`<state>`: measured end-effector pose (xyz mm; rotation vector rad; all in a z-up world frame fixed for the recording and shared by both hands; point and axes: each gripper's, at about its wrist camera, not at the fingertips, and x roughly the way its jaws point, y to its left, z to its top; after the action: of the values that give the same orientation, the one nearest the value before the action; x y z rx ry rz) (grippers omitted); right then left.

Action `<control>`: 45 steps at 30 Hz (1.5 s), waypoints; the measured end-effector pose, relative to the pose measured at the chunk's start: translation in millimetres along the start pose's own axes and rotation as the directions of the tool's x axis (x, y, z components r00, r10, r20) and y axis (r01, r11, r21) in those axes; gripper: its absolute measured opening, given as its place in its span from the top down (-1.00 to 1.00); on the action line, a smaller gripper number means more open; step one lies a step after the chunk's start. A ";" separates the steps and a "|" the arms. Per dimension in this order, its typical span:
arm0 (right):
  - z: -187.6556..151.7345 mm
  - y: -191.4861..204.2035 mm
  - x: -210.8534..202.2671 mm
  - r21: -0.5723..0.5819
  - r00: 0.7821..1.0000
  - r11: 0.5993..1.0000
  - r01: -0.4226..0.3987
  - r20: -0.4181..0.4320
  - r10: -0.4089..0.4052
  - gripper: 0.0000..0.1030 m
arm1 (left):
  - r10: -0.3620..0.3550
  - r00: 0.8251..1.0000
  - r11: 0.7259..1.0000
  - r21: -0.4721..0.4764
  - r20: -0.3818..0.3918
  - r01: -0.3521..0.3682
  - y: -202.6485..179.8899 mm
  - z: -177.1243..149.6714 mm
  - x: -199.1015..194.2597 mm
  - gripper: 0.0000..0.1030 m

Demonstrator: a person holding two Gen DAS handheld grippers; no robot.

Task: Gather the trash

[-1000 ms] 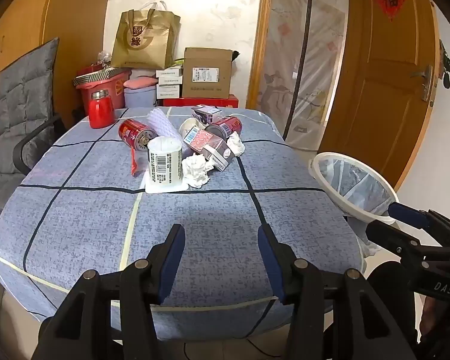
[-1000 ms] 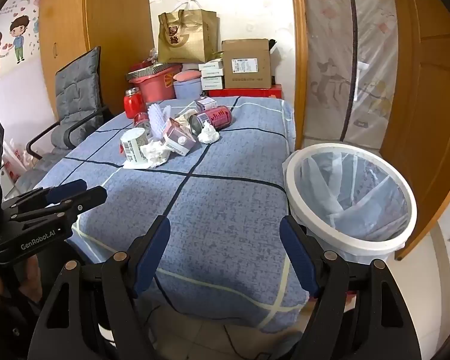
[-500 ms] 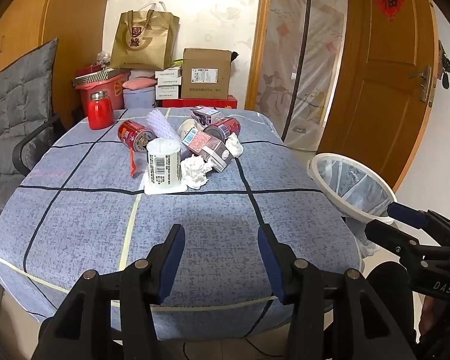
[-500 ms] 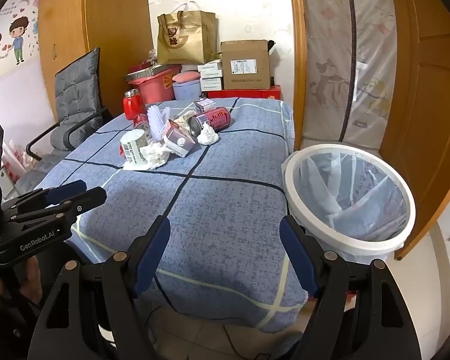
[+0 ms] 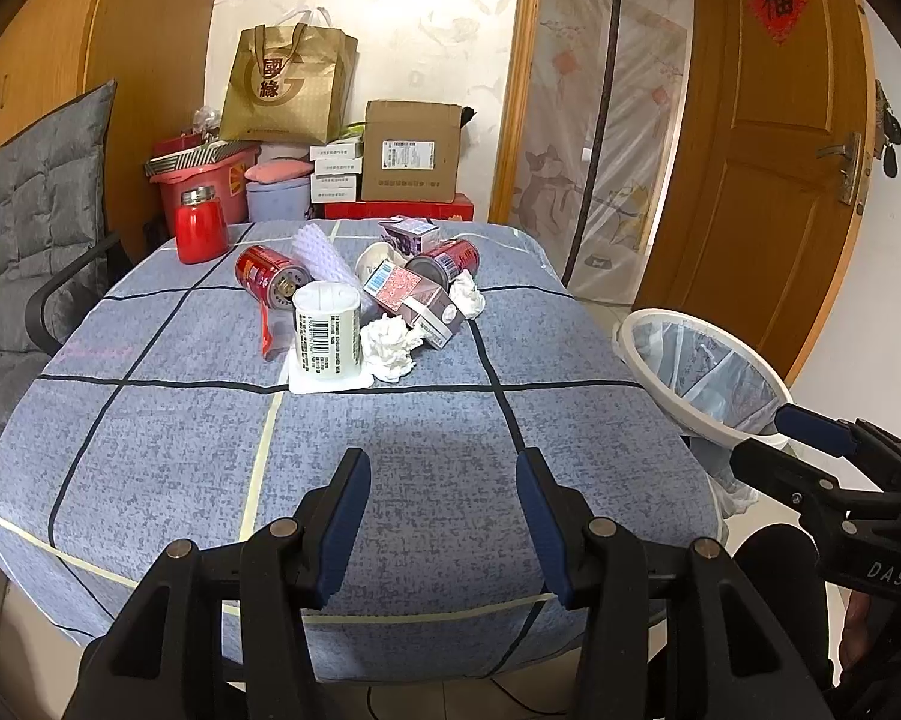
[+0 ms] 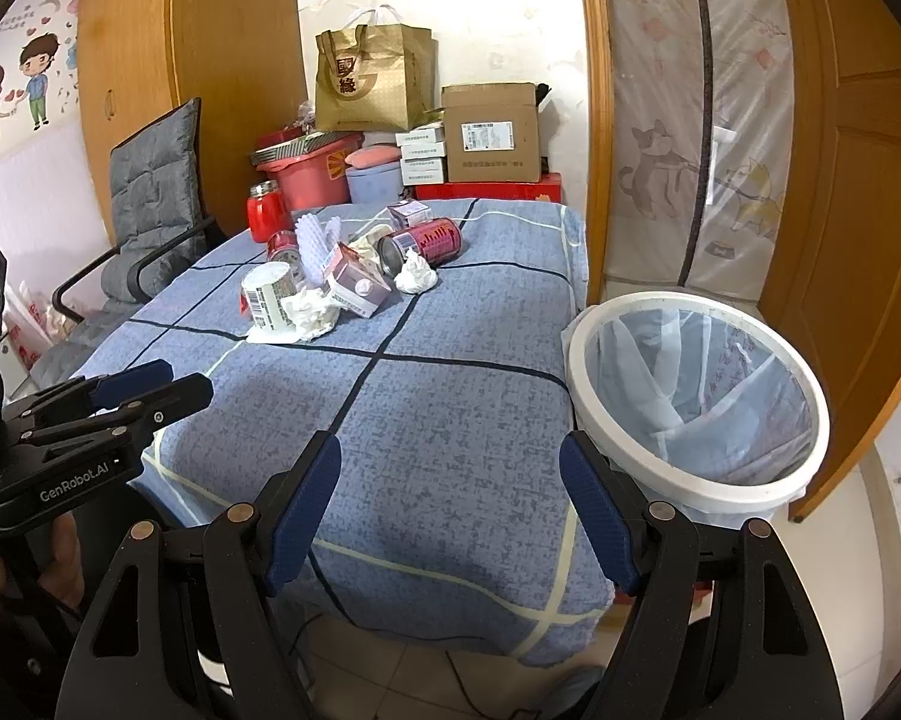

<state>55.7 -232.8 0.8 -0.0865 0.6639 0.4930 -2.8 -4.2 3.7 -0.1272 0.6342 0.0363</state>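
Note:
A pile of trash lies at the far middle of the blue-clothed table (image 5: 390, 480): a white labelled cup (image 5: 327, 333), crumpled tissues (image 5: 390, 348), a pink carton (image 5: 414, 300), two red cans (image 5: 267, 273) (image 5: 447, 261) and a small purple box (image 5: 408, 234). The pile also shows in the right wrist view (image 6: 342, 276). A white bin with a clear liner (image 6: 696, 390) stands off the table's right edge. My left gripper (image 5: 441, 516) is open and empty over the table's near edge. My right gripper (image 6: 450, 498) is open and empty near the front right corner, beside the bin.
A red jar (image 5: 201, 225) stands at the table's far left corner. A grey cushioned chair (image 5: 36, 228) is left of the table. Boxes, a red tub and a gold bag (image 5: 288, 87) are stacked behind. A wooden door (image 5: 780, 180) is at right.
The left wrist view has drawn back slightly from the table; the trash pile and bin sit a little farther. Both grippers stay open and empty.

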 end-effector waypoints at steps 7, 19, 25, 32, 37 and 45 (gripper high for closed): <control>-0.6 1.0 -0.2 0.001 1.000 1.000 0.002 0.000 -0.002 -0.47 | -0.001 1.000 1.000 -0.001 0.000 0.001 0.3 -0.4 -0.2 0.02; -0.3 0.5 -1.4 0.000 1.000 1.000 0.003 0.003 -0.003 -0.47 | -0.002 1.000 1.000 0.003 0.003 0.002 -0.2 1.4 -2.3 0.02; 1.0 2.4 -2.6 0.000 1.000 1.000 0.003 0.005 -0.003 -0.47 | -0.002 1.000 1.000 0.003 0.004 0.002 -0.1 1.4 -2.3 0.02; 1.1 2.3 -2.8 0.000 1.000 1.000 0.003 0.005 -0.003 -0.47 | -0.002 1.000 1.000 0.003 0.004 0.002 0.2 1.4 -2.3 0.02; 0.6 2.4 -2.9 0.000 1.000 1.000 0.003 0.005 -0.003 -0.47 | -0.005 1.000 1.000 0.005 0.000 0.005 0.3 2.7 -2.7 0.02; 1.3 2.9 -3.6 -0.001 1.000 1.000 0.003 0.005 -0.003 -0.47 | -0.003 1.000 1.000 0.004 0.000 0.003 -1.2 2.2 -3.1 0.02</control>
<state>52.7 -231.5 4.2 -0.0873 0.6582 0.4906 -3.9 -5.1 7.5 -0.1240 0.6345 0.0324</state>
